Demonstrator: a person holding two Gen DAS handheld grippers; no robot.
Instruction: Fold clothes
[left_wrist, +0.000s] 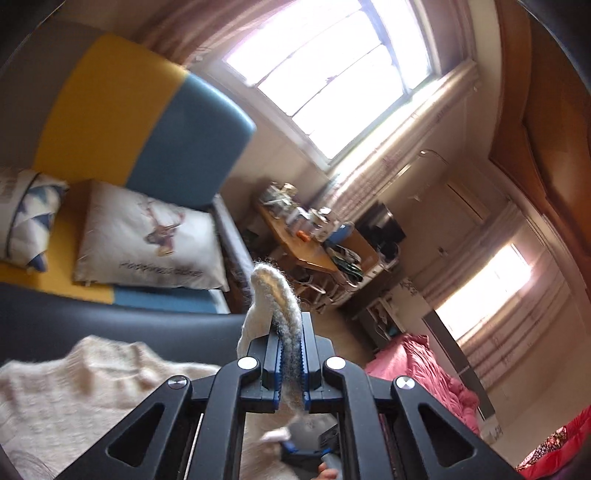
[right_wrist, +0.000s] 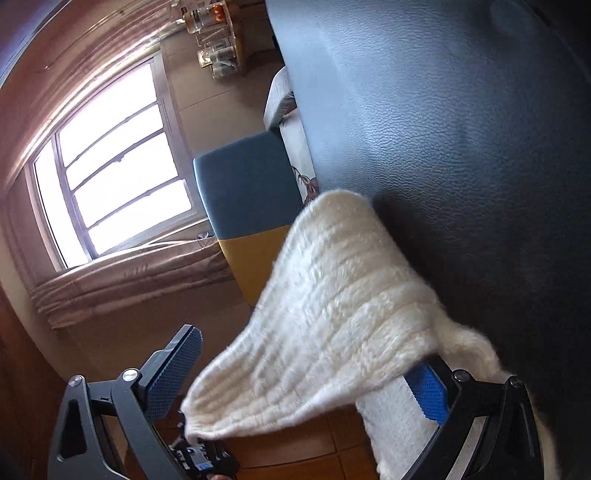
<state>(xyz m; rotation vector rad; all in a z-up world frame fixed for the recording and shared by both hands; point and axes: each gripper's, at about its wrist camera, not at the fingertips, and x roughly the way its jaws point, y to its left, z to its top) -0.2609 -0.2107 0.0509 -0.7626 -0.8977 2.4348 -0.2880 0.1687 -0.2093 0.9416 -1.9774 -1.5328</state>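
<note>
A cream knit sweater (left_wrist: 74, 391) lies bunched on a dark leather surface (left_wrist: 110, 321). My left gripper (left_wrist: 290, 332) is shut on a folded edge of the sweater, and a loop of knit (left_wrist: 271, 291) sticks up past the fingertips. In the right wrist view the sweater (right_wrist: 325, 295) stretches as a lifted sheet from the dark leather surface (right_wrist: 461, 147) down to the left gripper (right_wrist: 199, 454), which pinches its corner. My right gripper (right_wrist: 303, 376) is open, its blue pads (right_wrist: 177, 365) wide apart. The knit drapes over the right finger (right_wrist: 428, 391).
A sofa back in yellow and blue (left_wrist: 147, 122) stands behind two printed pillows (left_wrist: 147, 236). A cluttered wooden table (left_wrist: 306, 236) sits under a bright window (left_wrist: 332, 74). Pink bedding (left_wrist: 417, 365) lies to the right. Curtains (right_wrist: 122, 280) hang below the window.
</note>
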